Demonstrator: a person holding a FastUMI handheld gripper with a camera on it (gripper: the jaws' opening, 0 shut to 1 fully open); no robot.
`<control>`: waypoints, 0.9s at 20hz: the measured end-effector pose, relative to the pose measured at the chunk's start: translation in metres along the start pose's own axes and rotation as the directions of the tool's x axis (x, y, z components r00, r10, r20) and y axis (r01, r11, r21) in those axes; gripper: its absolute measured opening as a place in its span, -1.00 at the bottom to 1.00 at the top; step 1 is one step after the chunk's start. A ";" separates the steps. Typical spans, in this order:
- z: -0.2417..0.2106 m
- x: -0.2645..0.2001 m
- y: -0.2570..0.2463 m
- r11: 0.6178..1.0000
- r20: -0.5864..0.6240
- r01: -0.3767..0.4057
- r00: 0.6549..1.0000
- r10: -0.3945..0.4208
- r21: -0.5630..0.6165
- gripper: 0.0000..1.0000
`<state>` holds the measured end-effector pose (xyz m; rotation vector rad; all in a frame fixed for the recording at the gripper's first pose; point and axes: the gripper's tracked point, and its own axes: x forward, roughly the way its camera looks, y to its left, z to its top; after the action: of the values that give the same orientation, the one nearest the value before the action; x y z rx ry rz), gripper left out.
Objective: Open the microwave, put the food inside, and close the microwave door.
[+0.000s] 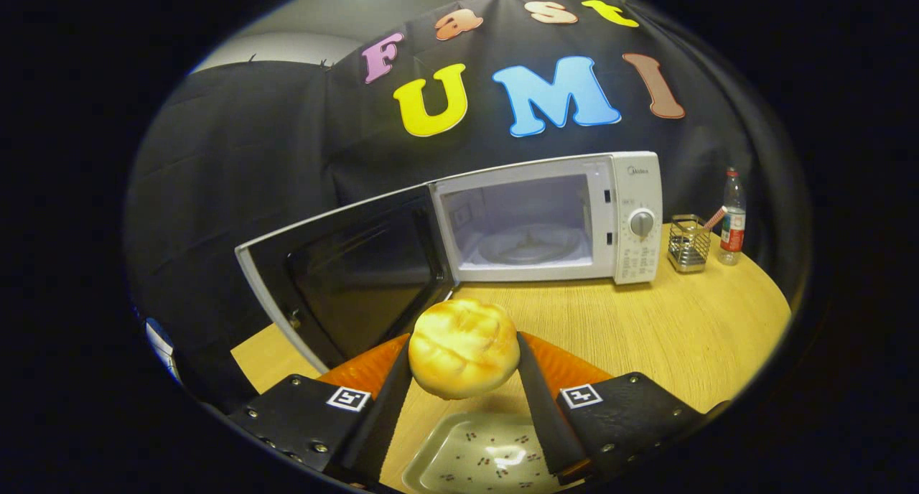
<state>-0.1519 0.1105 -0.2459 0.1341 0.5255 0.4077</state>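
While your gripper (463, 368) holds the bun (463, 347), both fingers press on its 2 sides, so the bun sits between them, lifted above the tray (459, 458) on the table (646, 336). The bun looks soft, puffy and light, so I think a hard squeeze would squash it. Hold it at its wide middle, as you do now, and press only gently. Its top looks smooth and a bit shiny, so it may slip if you tip it.

The tray under the bun has nothing on it. The microwave (635, 192) stands at the far side of the table, and its door (344, 278) hangs wide open to the left. Inside you can see 1 round plate (528, 246), and it is bare. To the right of the microwave stands a wire basket (689, 244) with something thin poking out. Just right of that is a bottle (732, 217).
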 end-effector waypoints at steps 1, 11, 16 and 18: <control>0.008 0.010 0.002 1.000 0.003 -0.003 1.000 0.003 0.000 0.63; 0.077 0.117 -0.015 0.990 0.078 0.084 0.993 -0.093 0.111 0.62; 0.086 0.186 -0.048 0.926 0.086 0.104 0.986 -0.145 0.364 0.63; 0.087 0.208 -0.070 0.890 0.098 0.136 0.975 -0.197 0.434 0.62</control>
<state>0.0801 0.1299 -0.2829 0.5334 0.4767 0.1067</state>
